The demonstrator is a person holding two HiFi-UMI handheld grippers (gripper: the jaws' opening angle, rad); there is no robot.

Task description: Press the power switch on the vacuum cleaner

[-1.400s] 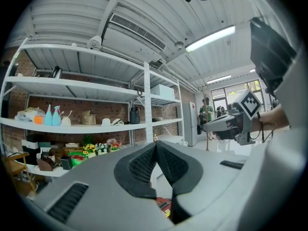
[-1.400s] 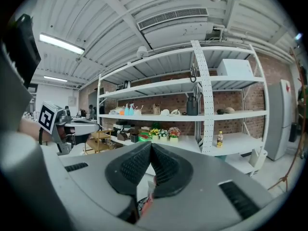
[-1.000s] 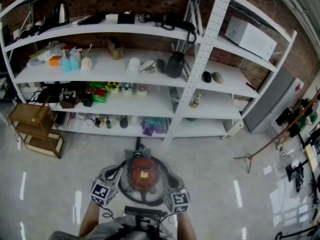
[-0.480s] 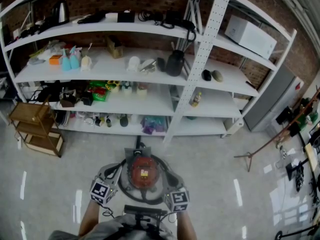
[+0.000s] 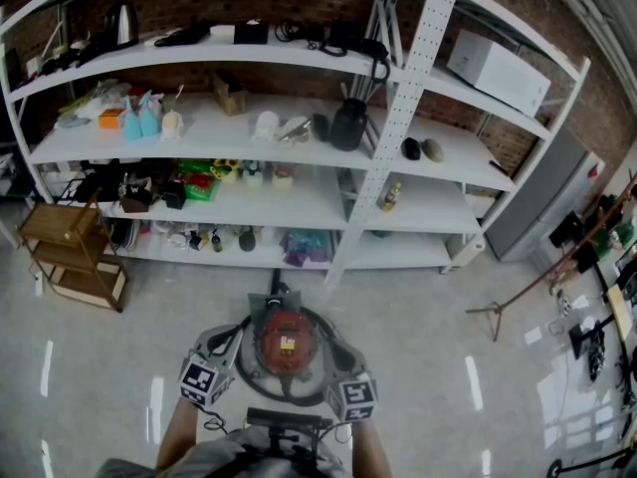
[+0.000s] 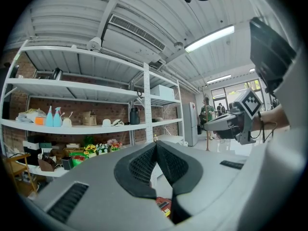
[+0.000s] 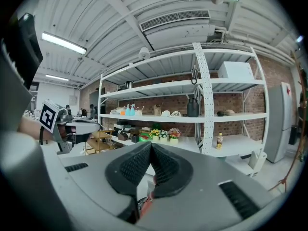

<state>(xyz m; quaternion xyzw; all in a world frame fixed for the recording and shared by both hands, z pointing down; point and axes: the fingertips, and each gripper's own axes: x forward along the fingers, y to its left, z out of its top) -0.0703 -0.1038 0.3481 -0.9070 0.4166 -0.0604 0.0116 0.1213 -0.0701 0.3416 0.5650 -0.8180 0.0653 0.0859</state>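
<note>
- While the left gripper [image 6: 155, 147] and the right gripper [image 7: 150, 146] sit either side of the vacuum cleaner [image 5: 286, 345], neither points at it. Both gripper views look level at the shelving unit [image 5: 468, 167], with only a sliver of red casing under the fingers.
- Fingers: the left pair is clenched tip to tip with nothing between them. The right pair is the same, clenched and empty.
- Vacuum cleaner: on the floor [image 5: 418, 366], lower centre of the head view, just in front of the person. It has a round grey body and a red dome top. A dark loop runs round it, hose or cord, can't tell which.
- Power switch: can't pick it out in any view. No indicator light shows, so on/off is unknown.
- Step: ambiguous. The pose fits grippers poised ahead of a press. It equally fits grippers held clear with the switch already pressed. The frames don't settle it.
- Next move: can't call it from this. If a press is due, a clenched fingertip suits a push button, but it would have to tip down from level onto a switch that isn't located yet.
- Writing:
  - The yellow label [image 5: 287, 347] on the red dome has print too small to read.
  - The marker cubes [image 5: 202, 381] carry black-and-white square codes, no text.
  - The white box [image 5: 498, 73], upper right on the top shelf, shows no legible print.
  - No brand name is readable anywhere.
</note>
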